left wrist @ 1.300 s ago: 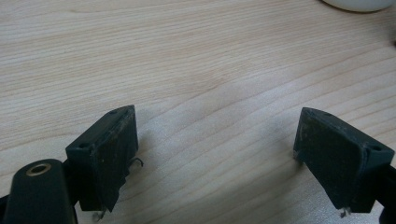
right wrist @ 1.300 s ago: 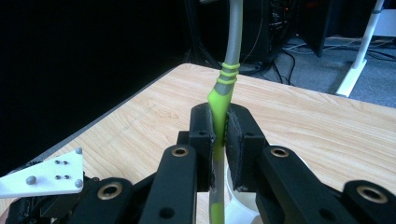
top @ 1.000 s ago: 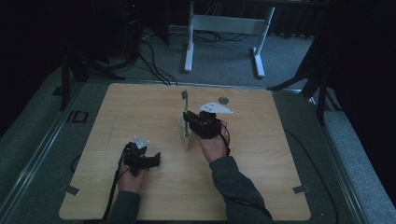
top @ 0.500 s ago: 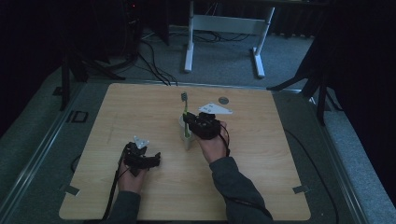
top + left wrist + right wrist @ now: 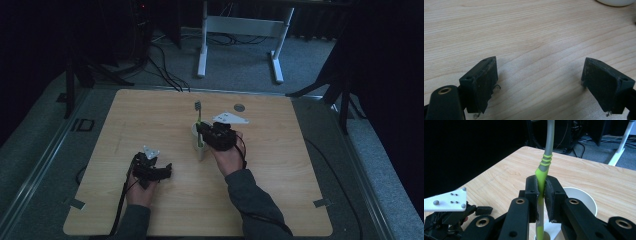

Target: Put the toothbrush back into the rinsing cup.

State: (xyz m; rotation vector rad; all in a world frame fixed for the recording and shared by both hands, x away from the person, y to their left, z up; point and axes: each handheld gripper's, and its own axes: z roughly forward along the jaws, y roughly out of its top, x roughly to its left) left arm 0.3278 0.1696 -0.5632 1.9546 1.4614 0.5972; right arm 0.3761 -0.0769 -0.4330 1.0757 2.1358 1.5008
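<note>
Right claw (image 5: 541, 195) grips the toothbrush (image 5: 198, 120) at mid-handle, long axis upright, lower end over the white cup (image 5: 196, 131). Left claw (image 5: 539, 82) rests released on the tabletop (image 5: 300, 165), well apart.

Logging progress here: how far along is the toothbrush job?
Done: the right gripper is clamped on the green toothbrush. In hand: the brush stands upright with its lower end in the white cup. Left: letting go. The left gripper rests open on the table.

Bare tabletop (image 5: 150, 120) left of white cup (image 5: 198, 135); upright toothbrush (image 5: 198, 117) blocks centre; small disc (image 5: 239, 107) far edge
</note>
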